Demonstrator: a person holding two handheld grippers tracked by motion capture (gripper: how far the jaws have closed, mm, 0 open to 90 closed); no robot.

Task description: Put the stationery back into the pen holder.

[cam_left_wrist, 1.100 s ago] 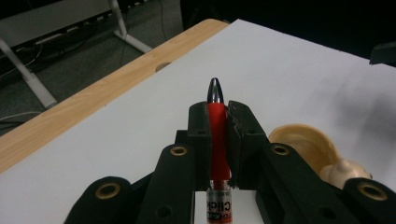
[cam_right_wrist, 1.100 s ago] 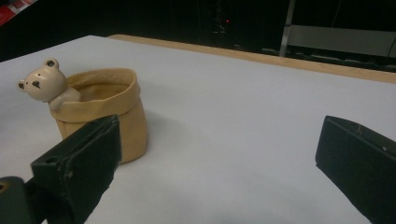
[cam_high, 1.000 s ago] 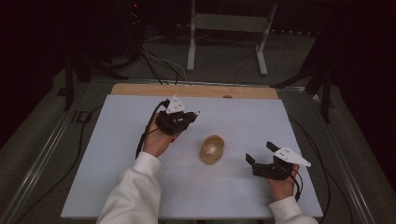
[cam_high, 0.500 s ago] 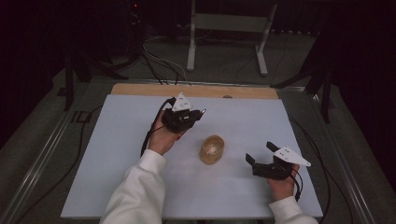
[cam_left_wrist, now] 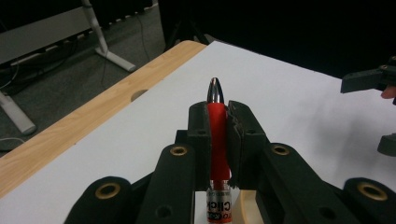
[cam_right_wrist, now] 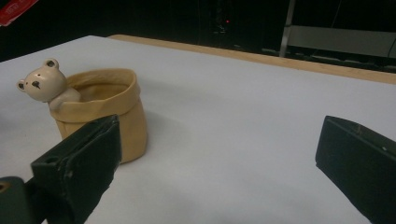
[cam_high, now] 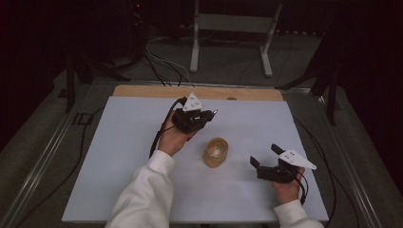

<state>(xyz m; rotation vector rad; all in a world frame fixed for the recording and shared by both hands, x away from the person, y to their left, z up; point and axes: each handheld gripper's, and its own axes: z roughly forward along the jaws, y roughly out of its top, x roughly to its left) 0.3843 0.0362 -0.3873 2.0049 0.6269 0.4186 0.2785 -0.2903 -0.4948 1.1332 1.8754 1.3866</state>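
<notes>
On the left of the high view the left gripper (cam_high: 209, 114) is held up over the white table (cam_high: 123, 142), its jaws pinched tight on a red pen (cam_left_wrist: 217, 135) whose silver tip sticks out past them. The high view gives only that small glint at the jaw tips, while the left gripper view shows the red barrel clamped between the pads and a clear section with printed lettering below them. Just right of that hand and nearer the person, a tan pot (cam_high: 215, 152) stands upright on the table, apart from both grippers. The right gripper view shows what the high view leaves vague: a little bear figure (cam_right_wrist: 43, 84) peeks over the pot's rim. Farthest right, the right gripper (cam_high: 266, 159) sits low near the table with its jaws spread wide and nothing between them
</notes>
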